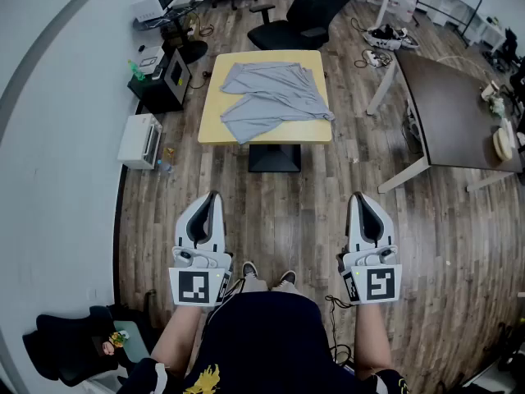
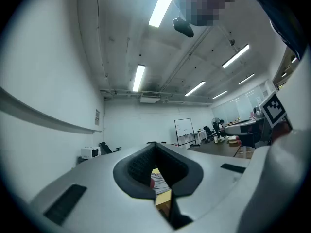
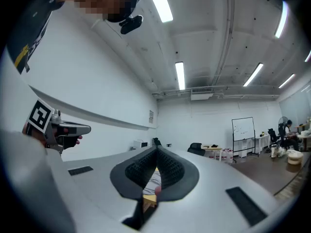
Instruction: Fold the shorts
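Note:
Grey shorts (image 1: 273, 97) lie spread flat on a small yellow table (image 1: 215, 130) some way ahead of me in the head view. My left gripper (image 1: 213, 195) and right gripper (image 1: 356, 196) are held level at waist height, well short of the table, both shut with nothing between their jaws. In the left gripper view the left gripper (image 2: 155, 144) has its tips together, and a sliver of the shorts (image 2: 159, 181) and table shows through the gap behind them. The right gripper (image 3: 157, 149) also stands with its tips together and frames the shorts (image 3: 151, 181).
A black office chair (image 1: 302, 13) stands behind the yellow table. A dark table (image 1: 459, 113) is to the right, and a black cabinet (image 1: 162, 79) and white box (image 1: 139, 140) lie along the left wall. Wooden floor separates me from the table.

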Tool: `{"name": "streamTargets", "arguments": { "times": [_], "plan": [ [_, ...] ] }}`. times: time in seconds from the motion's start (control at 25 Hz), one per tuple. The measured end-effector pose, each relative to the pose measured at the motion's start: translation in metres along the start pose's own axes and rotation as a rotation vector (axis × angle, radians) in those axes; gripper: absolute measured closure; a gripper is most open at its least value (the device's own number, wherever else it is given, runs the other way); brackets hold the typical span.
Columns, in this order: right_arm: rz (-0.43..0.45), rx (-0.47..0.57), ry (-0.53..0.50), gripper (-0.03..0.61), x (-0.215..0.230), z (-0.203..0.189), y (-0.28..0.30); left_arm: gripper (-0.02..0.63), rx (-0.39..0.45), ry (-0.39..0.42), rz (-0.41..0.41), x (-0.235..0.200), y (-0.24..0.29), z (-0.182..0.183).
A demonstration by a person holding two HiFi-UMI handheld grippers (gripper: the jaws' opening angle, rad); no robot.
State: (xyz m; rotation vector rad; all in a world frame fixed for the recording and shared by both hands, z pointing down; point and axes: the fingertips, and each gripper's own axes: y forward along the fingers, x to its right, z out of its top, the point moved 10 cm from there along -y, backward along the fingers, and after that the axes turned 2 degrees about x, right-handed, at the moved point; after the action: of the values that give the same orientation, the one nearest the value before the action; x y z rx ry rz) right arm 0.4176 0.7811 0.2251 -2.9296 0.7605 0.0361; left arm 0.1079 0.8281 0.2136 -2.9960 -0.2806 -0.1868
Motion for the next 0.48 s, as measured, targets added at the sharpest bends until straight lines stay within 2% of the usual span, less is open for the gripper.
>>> {"name": "streamTargets", "arguments": {
  "times": [0.16,0.32,0.48],
  "plan": [
    [0.001,-0.007,-0.018,0.565,0.002,0.013,-0.013,0.601,0.026,-0.006,-0.022,0.001,-0.007,0.012],
    [0.015,-0.01,-0.028,0.563,-0.018,0.026,-0.015,0.601,0.098,-0.061,-0.058,-0.025,-0.028,0.028],
    [0.017,0.005,-0.024,0.563,-0.036,0.031,-0.003,0.601,0.057,0.002,-0.046,-0.048,-0.032,0.032]
  ]
}}
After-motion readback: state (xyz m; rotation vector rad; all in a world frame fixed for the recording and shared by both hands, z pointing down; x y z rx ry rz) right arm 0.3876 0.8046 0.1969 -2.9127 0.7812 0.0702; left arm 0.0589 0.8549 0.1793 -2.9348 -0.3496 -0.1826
